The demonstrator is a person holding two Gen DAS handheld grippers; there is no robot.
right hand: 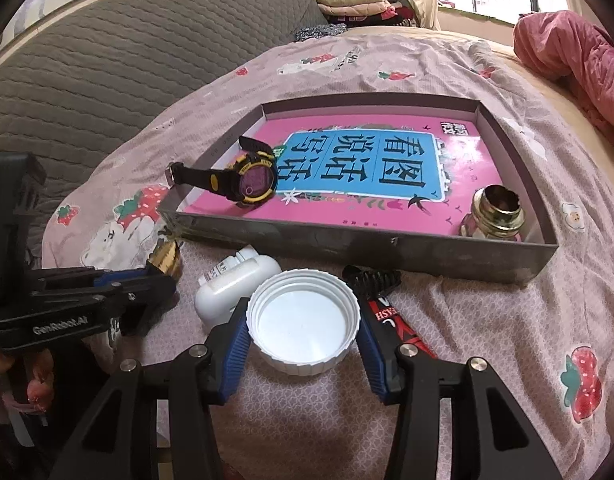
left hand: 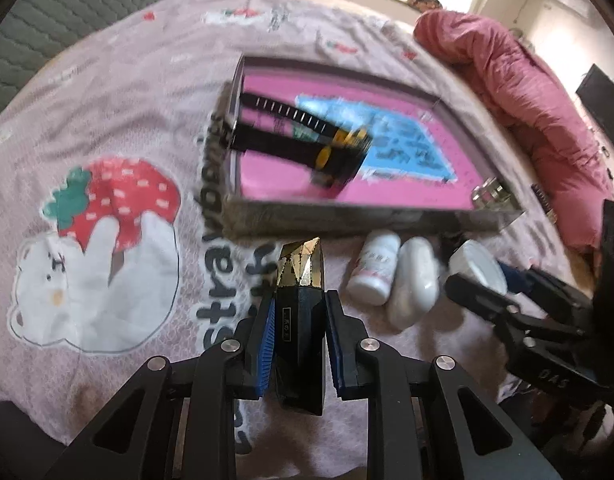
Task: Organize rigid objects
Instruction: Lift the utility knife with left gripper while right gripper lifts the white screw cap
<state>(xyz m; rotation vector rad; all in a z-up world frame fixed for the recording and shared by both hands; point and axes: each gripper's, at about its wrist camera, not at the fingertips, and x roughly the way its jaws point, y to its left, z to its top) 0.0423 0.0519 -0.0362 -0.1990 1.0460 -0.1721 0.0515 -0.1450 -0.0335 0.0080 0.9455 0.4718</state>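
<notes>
- the left gripper (left hand: 299, 332) is clamped on a black and gold faceted case (left hand: 301, 304), blue pads pressed to its dark sides, gold tip pointing toward the box.
- the right gripper (right hand: 303, 334) grips a white ribbed cap (right hand: 303, 322) across its rim, hollow side up, fingers set fairly wide to span it.
- a shallow grey box (right hand: 407, 250) lies on the pink strawberry-print bedspread (right hand: 507, 320), its near wall facing both grippers.
- a pink and blue book cover (right hand: 363, 160) lines the box floor.
- a black and yellow digital watch (right hand: 251, 180) sits in the box's near left corner, one strap resting over the left wall.
- a small bottle with a gold metal neck (right hand: 495, 216) stands in the near right corner of the box.
- on the bedspread just outside the near wall lie a white bottle (right hand: 235, 284), a second white bottle with a pink label (left hand: 373, 268) beside it, and a black toothed clip (right hand: 373, 280) on a red and black packet (right hand: 395, 324).
- a red quilt (left hand: 519, 112) is bunched beyond the bedspread's right edge.
</notes>
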